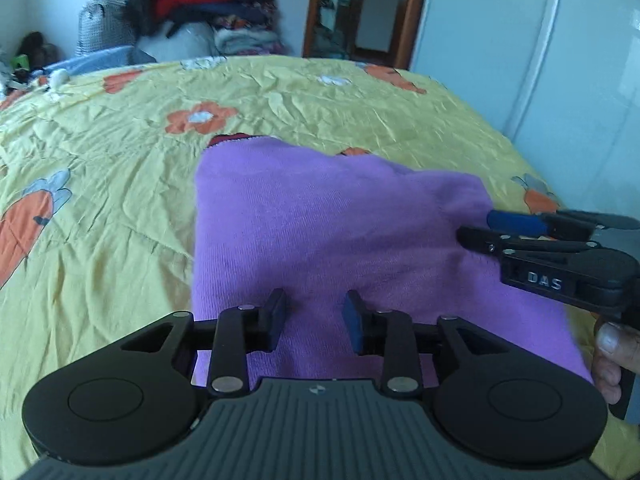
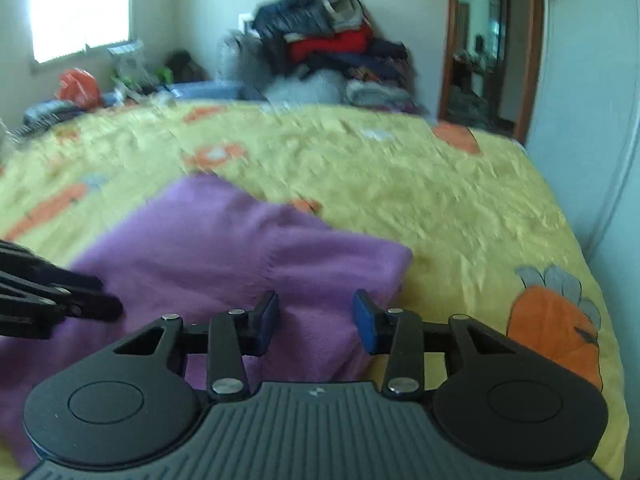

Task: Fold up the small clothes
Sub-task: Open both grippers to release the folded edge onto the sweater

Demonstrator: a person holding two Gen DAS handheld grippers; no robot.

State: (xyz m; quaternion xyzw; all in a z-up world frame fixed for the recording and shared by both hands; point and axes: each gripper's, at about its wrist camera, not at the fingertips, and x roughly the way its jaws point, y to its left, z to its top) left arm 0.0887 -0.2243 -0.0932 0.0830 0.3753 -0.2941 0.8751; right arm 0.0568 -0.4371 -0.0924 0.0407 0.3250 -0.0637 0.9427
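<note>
- Yellow bedspread (image 1: 120, 240) printed with orange carrots and flowers, filling the middle and lower band of both views; rumpled, soft underneath, so pressing down firmly helps any crease hold.
- Pile of stacked clothes (image 1: 208, 12) at upper left of the left wrist view, upper centre of the right wrist view; well apart from the work, no part in this step.
- Purple knit garment (image 1: 320, 232) lying flat on the bedspread at centre of the left wrist view, lower left to centre in the right wrist view (image 2: 224, 248); already doubled over by the look of it, with a dark red trim peeking out at its far edge. Judged stage: 1 fold laid, next fold to be set up.
- Left gripper (image 1: 316, 320) at lower centre, hovering over the near part of the garment, jaws partly apart, nothing between the pads.
- Right gripper (image 2: 316, 322) at lower centre of its own view, near the garment's right corner; jaws likewise partly apart and empty. Also seen at right edge of the left wrist view (image 1: 496, 228), just over the cloth's right side.
- To do the next fold well: pinch both near corners through all layers, lift evenly with both sides level, carry across without dragging the lower layer, align edges before letting go.
- Risk, as a judgement: thick knit slipping from a shallow pinch; deeper bite advised.
</note>
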